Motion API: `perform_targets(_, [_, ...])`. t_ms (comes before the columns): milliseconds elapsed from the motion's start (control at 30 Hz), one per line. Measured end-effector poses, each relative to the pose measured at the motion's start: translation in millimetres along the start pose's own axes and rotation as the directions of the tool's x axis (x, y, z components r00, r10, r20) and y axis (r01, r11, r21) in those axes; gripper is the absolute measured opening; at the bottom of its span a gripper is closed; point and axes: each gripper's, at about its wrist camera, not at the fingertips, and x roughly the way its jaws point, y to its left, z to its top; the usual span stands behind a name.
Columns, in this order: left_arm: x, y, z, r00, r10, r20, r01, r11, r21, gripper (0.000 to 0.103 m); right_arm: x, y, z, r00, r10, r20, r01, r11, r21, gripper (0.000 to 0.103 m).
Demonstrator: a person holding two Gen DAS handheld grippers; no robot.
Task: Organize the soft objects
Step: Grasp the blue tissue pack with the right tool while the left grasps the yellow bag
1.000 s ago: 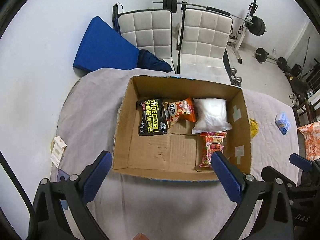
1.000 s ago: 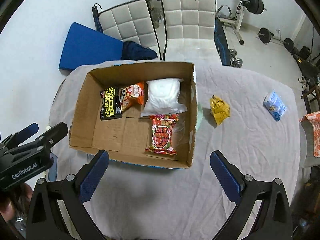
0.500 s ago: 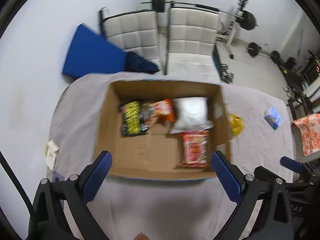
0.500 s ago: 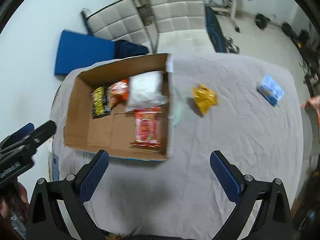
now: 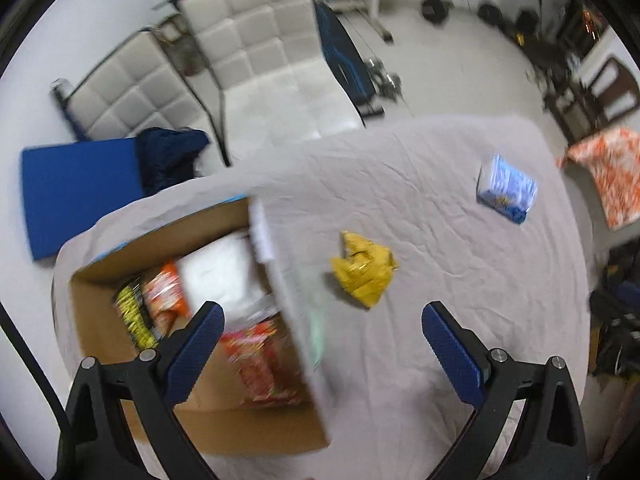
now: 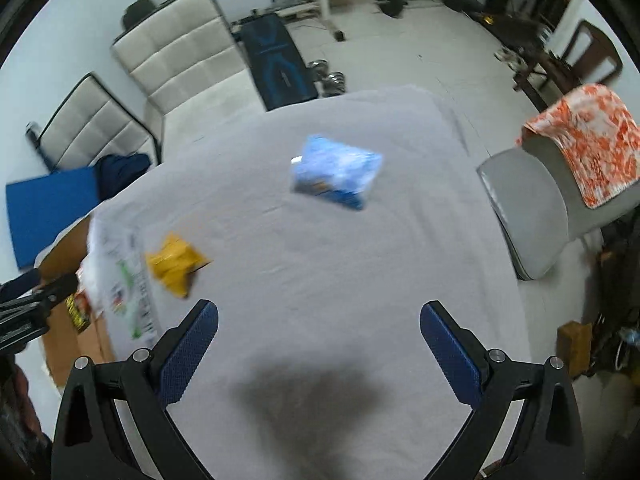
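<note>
An open cardboard box (image 5: 100, 340) stands on the grey-clothed table at the left and holds a white pouch (image 5: 218, 276), a red snack pack (image 5: 264, 364), an orange pack and a black-yellow pack. A crumpled yellow packet (image 5: 362, 274) lies on the cloth right of the box, and shows in the right wrist view (image 6: 174, 262). A blue packet (image 6: 336, 172) lies farther right (image 5: 506, 188). My left gripper (image 5: 322, 344) is open and empty above the box's right wall. My right gripper (image 6: 318, 344) is open and empty over bare cloth, short of the blue packet.
Two white padded chairs (image 5: 256, 52) stand behind the table. A blue mat (image 5: 76, 188) leans on the wall at left. A grey chair with an orange patterned cloth (image 6: 584, 140) stands at the right table edge. Gym weights lie on the floor behind.
Both grippers have swung to the right. The box has slid to the left of both views, and the yellow and blue packets have come towards the centre. Both grippers stay open.
</note>
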Motion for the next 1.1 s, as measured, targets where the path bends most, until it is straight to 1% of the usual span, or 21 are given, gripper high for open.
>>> perform_targets(67, [26.4, -18.4, 21.1, 0.998, 0.000, -0.056, 0.002, 0.999, 0.045, 0.102, 13.9, -21.2, 15.3, 1.000, 0.007, -0.031, -0.007, 1.000, 0.016, 0.103])
perform_targets(100, [40.8, -27.4, 30.1, 0.997, 0.015, -0.082, -0.009, 0.997, 0.073, 0.102, 21.1, -28.4, 23.7, 0.999, 0.021, -0.044, -0.020, 1.000, 0.024, 0.103])
perform_targets(200, [75.6, -45.5, 42.0, 0.988, 0.035, -0.147, -0.015, 0.991, 0.136, 0.099, 44.4, -43.9, 46.3, 0.995, 0.032, -0.091, -0.030, 0.999, 0.028, 0.103])
perform_targets(233, [89.0, -49.4, 45.9, 0.983, 0.045, -0.178, -0.018, 0.988, 0.152, 0.096, 54.8, -47.6, 55.1, 0.993, 0.043, -0.110, -0.040, 0.999, 0.031, 0.103])
perform_targets(333, [124.0, -58.0, 52.7, 0.968, 0.076, -0.239, -0.033, 0.983, 0.179, 0.096, 84.6, -52.7, 79.1, 0.985, 0.055, -0.163, -0.047, 0.998, 0.048, 0.103])
perform_targets(433, [150.0, -63.6, 52.6, 0.949, 0.077, -0.304, -0.020, 0.982, 0.186, 0.095, 108.5, -47.9, 96.3, 0.979, 0.063, -0.193, -0.049, 0.996, 0.074, 0.103])
perform_targets(500, [166.0, -68.2, 51.1, 0.939, 0.080, -0.333, -0.019, 0.983, 0.182, 0.090, 125.1, -44.3, 110.1, 0.974, 0.095, -0.206, -0.074, 0.992, 0.105, 0.103])
perform_targets(533, [173.0, -70.7, 50.3, 0.935, 0.082, -0.345, -0.017, 0.982, 0.186, 0.084, 129.8, -41.7, 115.3, 0.974, 0.094, -0.208, -0.074, 0.992, 0.103, 0.103])
perform_targets(567, [179.4, -72.5, 49.6, 0.929, 0.078, -0.362, -0.010, 0.983, 0.186, 0.074, 135.9, -35.8, 122.9, 0.975, 0.083, -0.208, -0.068, 0.995, 0.076, 0.103])
perform_targets(600, [185.1, -73.6, 48.4, 0.922, 0.069, -0.380, 0.000, 0.984, 0.179, 0.069, 139.7, -31.2, 127.8, 0.977, 0.066, -0.205, -0.059, 0.997, 0.043, 0.103])
perform_targets(633, [188.6, -73.5, 47.7, 0.918, 0.063, -0.391, 0.006, 0.985, 0.174, 0.060, 144.8, -21.9, 134.7, 0.978, 0.039, -0.203, -0.045, 0.999, -0.028, 0.103])
perform_targets(667, [192.7, -73.7, 46.7, 0.913, 0.056, -0.403, 0.013, 0.986, 0.167, 0.056, 150.3, -12.3, 140.5, 0.977, 0.012, -0.211, -0.036, 0.993, -0.110, 0.103])
perform_targets(700, [195.7, -74.0, 44.9, 0.910, 0.052, -0.411, 0.017, 0.987, 0.162, 0.055, 156.6, -3.0, 144.3, 0.975, -0.026, -0.222, -0.019, 0.980, -0.196, 0.103])
perform_targets(733, [197.0, -74.0, 43.8, 0.911, 0.053, -0.409, 0.015, 0.987, 0.159, 0.054, 163.5, 6.8, 147.5, 0.971, -0.078, -0.226, 0.009, 0.957, -0.289, 0.103])
perform_targets(800, [197.5, -72.5, 43.0, 0.916, 0.041, -0.399, 0.018, 0.990, 0.142, 0.053, 176.1, 21.1, 152.4, 0.961, -0.175, -0.212, 0.068, 0.898, -0.435, 0.103])
perform_targets(833, [196.8, -71.0, 42.7, 0.918, 0.030, -0.395, 0.022, 0.992, 0.127, 0.052, 185.4, 28.2, 154.1, 0.954, -0.225, -0.200, 0.094, 0.854, -0.511, 0.103])
perform_targets(867, [195.8, -69.2, 42.8, 0.921, 0.014, -0.390, 0.029, 0.994, 0.105, 0.049, 193.1, 32.0, 154.6, 0.947, -0.251, -0.201, 0.100, 0.823, -0.559, 0.103])
perform_targets(933, [193.0, -63.9, 43.5, 0.924, -0.021, -0.381, 0.046, 0.997, 0.055, 0.049, 208.6, 35.2, 156.3, 0.931, -0.287, -0.226, 0.093, 0.784, -0.613, 0.103])
perform_targets(967, [191.4, -61.3, 44.0, 0.925, -0.053, -0.375, 0.065, 0.998, 0.020, 0.049, 216.2, 33.9, 156.0, 0.924, -0.297, -0.240, 0.088, 0.778, -0.622, 0.103])
perform_targets(1033, [188.9, -60.6, 43.1, 0.926, -0.102, -0.364, 0.096, 0.995, -0.035, 0.049, 226.6, 28.4, 159.2, 0.916, -0.295, -0.270, 0.077, 0.793, -0.604, 0.101])
perform_targets(1100, [185.8, -64.0, 41.1, 0.931, -0.128, -0.343, 0.113, 0.992, -0.062, 0.049, 230.0, 21.3, 161.3, 0.916, -0.250, -0.315, 0.043, 0.839, -0.542, 0.082])
